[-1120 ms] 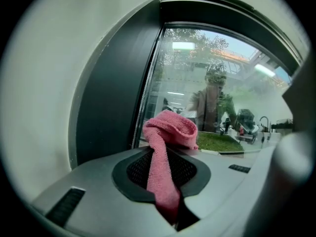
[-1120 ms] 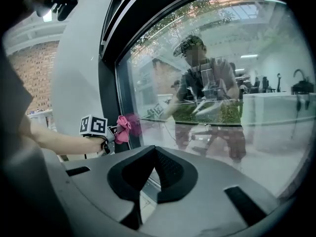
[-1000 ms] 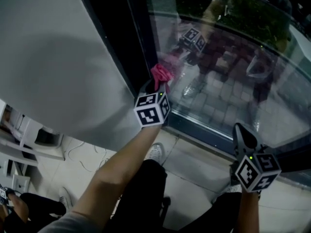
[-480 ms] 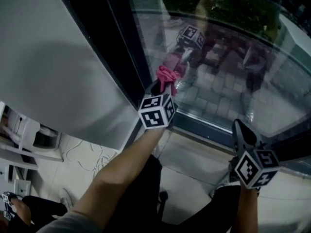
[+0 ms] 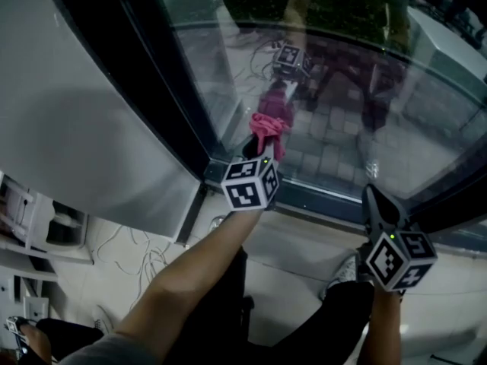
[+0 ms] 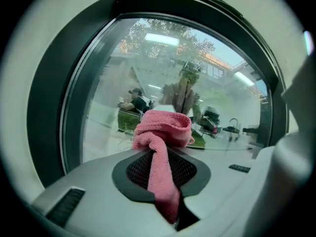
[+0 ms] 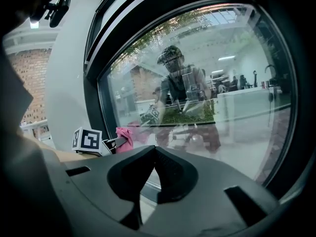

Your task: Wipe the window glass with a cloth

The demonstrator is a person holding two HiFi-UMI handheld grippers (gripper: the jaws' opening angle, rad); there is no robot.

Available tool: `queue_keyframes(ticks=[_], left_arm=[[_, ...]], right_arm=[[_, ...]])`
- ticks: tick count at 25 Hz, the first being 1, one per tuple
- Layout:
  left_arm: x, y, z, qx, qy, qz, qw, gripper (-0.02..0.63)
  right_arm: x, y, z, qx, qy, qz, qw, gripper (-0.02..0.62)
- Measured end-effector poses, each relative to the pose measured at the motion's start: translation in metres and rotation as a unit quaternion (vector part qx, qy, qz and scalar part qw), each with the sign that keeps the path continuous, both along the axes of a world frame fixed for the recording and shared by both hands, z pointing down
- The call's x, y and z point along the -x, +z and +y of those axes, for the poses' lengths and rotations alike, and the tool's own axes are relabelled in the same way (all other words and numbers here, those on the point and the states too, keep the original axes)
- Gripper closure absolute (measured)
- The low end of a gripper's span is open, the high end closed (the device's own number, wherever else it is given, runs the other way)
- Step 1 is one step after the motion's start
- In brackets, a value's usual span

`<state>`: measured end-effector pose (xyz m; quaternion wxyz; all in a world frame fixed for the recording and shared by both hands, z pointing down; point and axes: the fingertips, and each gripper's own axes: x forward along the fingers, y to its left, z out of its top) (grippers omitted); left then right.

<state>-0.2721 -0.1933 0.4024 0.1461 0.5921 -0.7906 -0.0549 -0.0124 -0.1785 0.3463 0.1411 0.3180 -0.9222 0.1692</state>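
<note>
Bunching into a pink wad at the jaw tips, the cloth (image 5: 268, 130) now sits on the lower left part of the window glass (image 5: 342, 82), a little out from the dark window frame (image 5: 144, 74) — a second ago I had it tucked right into the corner where that frame meets the bottom rail (image 5: 319, 196), so it has slid rightward onto open pane. I read that as a wiping stroke under way, with most of the glass not yet reached. My left hand-held gripper (image 5: 257, 149) is clenched on the cloth: in its own view a strip of terry runs down between the two jaws and the wad spills over their tips, so the cloth leads and the jaws sit just behind it, pointing at the pane. The wad looks pressed to the glass, its faint reflection lying close above it, though I cannot confirm contact. My right hand-held gripper (image 5: 379, 207) hangs well apart to the right, low by the bottom rail, jaws closed together on nothing and taking no part — it has hardly shifted over that second.
</note>
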Motion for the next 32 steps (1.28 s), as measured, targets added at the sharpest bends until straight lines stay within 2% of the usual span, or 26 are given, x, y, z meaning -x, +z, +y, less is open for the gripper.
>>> queue_keyframes(ticks=[8,16,32], left_arm=[[-0.055,0.005,-0.023,0.008,0.033,0.001,0.9994,0.548],[-0.123,0.006,-0.048,0.006,0.089,0.012,0.996,0.548],[-0.252,0.007,-0.094,0.009,0.185,0.02,0.9824,0.548]], right_arm=[[-0.054,-0.002,-0.015,0.003,0.041,-0.011,0.999,0.591],[-0.105,-0.007,-0.022,-0.005,0.086,-0.012,0.996,0.591],[-0.209,-0.007,-0.03,-0.012,0.166,-0.018,0.986,0.591]])
